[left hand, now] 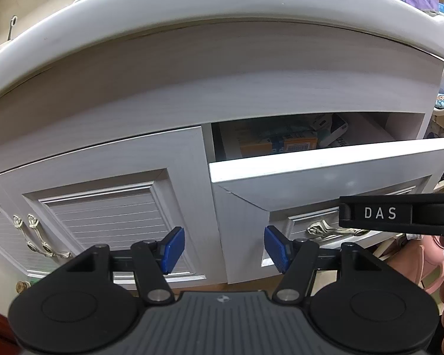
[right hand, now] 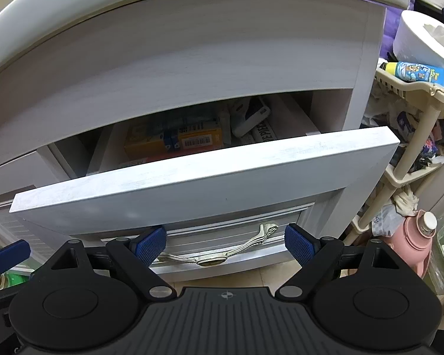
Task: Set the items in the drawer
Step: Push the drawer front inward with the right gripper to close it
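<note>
Right wrist view: drawer (right hand: 192, 174) ajar holding an orange box (right hand: 174, 143); both hand-held grippers gape empty.

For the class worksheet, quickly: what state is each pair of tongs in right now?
Left tongs: open, holding nothing.
Right tongs: open, holding nothing, in front of the drawer handle.

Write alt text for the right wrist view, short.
A partly open white drawer of a bathroom vanity holds an orange box and other packages. The right gripper hangs open and empty before the drawer's silver handle; a pink flask stands on the floor to the right.
</note>
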`<state>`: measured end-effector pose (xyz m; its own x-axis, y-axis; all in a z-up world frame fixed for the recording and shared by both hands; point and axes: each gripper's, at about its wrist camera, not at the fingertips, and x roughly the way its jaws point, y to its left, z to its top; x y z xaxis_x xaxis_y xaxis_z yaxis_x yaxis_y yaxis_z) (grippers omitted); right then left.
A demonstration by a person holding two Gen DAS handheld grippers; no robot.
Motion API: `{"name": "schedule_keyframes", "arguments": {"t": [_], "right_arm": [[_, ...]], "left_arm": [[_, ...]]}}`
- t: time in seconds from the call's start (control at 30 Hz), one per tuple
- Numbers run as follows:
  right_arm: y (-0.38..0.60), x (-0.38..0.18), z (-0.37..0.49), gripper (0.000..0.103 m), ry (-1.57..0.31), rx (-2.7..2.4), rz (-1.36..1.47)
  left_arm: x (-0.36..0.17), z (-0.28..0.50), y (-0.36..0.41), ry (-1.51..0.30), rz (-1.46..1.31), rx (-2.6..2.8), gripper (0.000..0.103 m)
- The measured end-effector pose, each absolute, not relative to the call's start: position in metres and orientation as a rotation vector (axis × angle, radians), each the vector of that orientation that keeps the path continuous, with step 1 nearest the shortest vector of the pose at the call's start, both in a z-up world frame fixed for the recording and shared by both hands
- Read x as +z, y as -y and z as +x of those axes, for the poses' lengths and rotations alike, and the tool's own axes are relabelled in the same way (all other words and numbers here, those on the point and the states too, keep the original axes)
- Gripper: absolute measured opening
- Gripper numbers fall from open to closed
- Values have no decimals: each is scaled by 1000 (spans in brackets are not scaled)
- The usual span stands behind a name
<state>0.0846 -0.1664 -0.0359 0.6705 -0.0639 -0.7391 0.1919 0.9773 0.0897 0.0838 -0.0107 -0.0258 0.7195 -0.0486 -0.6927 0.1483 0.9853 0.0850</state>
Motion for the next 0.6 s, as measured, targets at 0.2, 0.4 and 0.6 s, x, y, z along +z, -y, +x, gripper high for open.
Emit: {"name": "schedule_keyframes", "arguments": {"t": [0.2,0.4,0.6], "right_arm": [[166,-37,74,87,-818,-148,166],[166,-39,66,87,-816,-151,171],[166,-41,52,87,-813,-152,172]], "left_arm": [[-26,75,13,-762,136,-112,74],[-25,70,12,-767,117,-94,75],[-26,66,9,-782,100,-65,82]]}}
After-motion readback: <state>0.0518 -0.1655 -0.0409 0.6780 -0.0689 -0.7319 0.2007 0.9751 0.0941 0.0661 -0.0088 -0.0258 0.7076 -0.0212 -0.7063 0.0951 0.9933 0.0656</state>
